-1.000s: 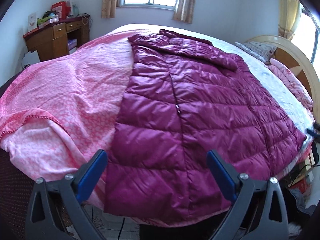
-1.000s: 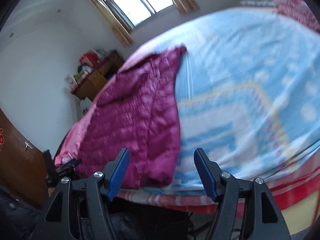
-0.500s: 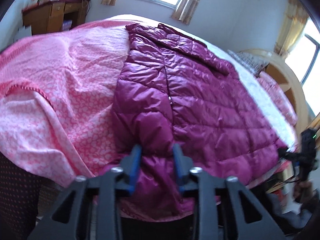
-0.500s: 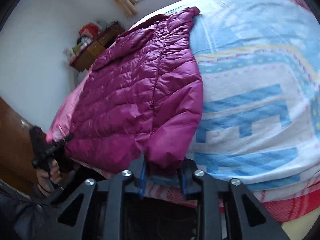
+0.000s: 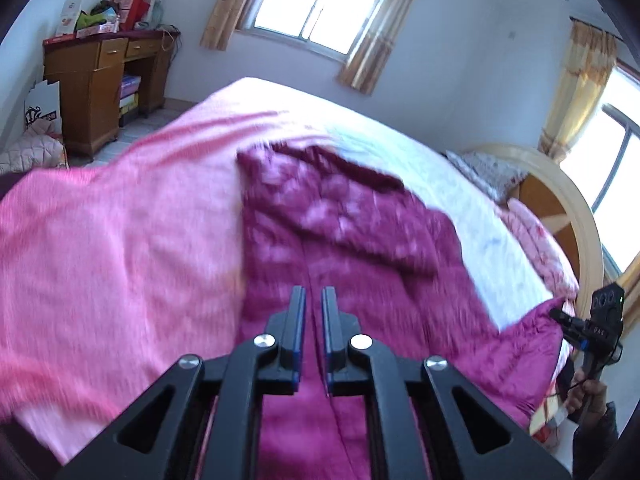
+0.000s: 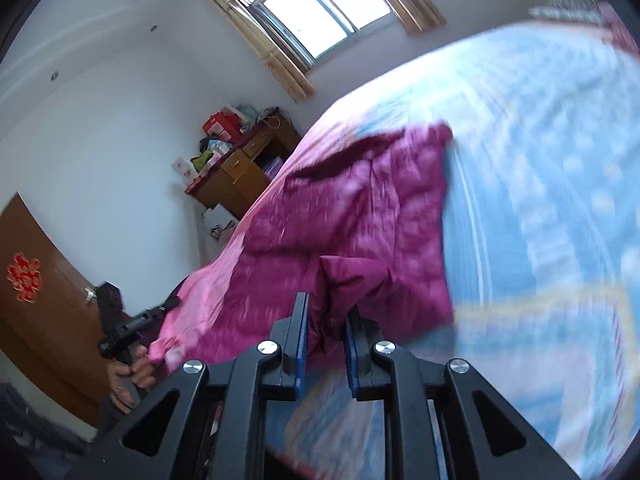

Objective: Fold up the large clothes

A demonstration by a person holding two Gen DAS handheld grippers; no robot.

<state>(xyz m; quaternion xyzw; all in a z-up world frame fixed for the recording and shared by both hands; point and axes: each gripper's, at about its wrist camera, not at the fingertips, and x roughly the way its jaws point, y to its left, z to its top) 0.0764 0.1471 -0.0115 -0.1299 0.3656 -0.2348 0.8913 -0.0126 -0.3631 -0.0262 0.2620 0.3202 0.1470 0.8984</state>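
Observation:
A large magenta quilted down coat [image 5: 352, 240] lies on the bed, its collar end far from me. My left gripper [image 5: 312, 300] is shut on the coat's hem near the front zip and holds it lifted. My right gripper [image 6: 326, 312] is shut on the other hem corner of the coat [image 6: 360, 220], which is raised and bunched above the blue sheet. Each view shows the other gripper at its edge: the right one [image 5: 600, 320] and the left one [image 6: 120, 328]. Both views are motion-blurred.
The bed has a pink cover [image 5: 100, 240] on the left and a blue patterned sheet [image 6: 540, 160] on the right. A wooden desk [image 5: 96, 80] with clutter stands by the far wall. A curved headboard [image 5: 576, 208] and pillows are at right. A wooden door [image 6: 36, 300] is nearby.
Both grippers went from open to shut on the coat's hem, and they now lift it up off the bed's near edge and carry it forward.

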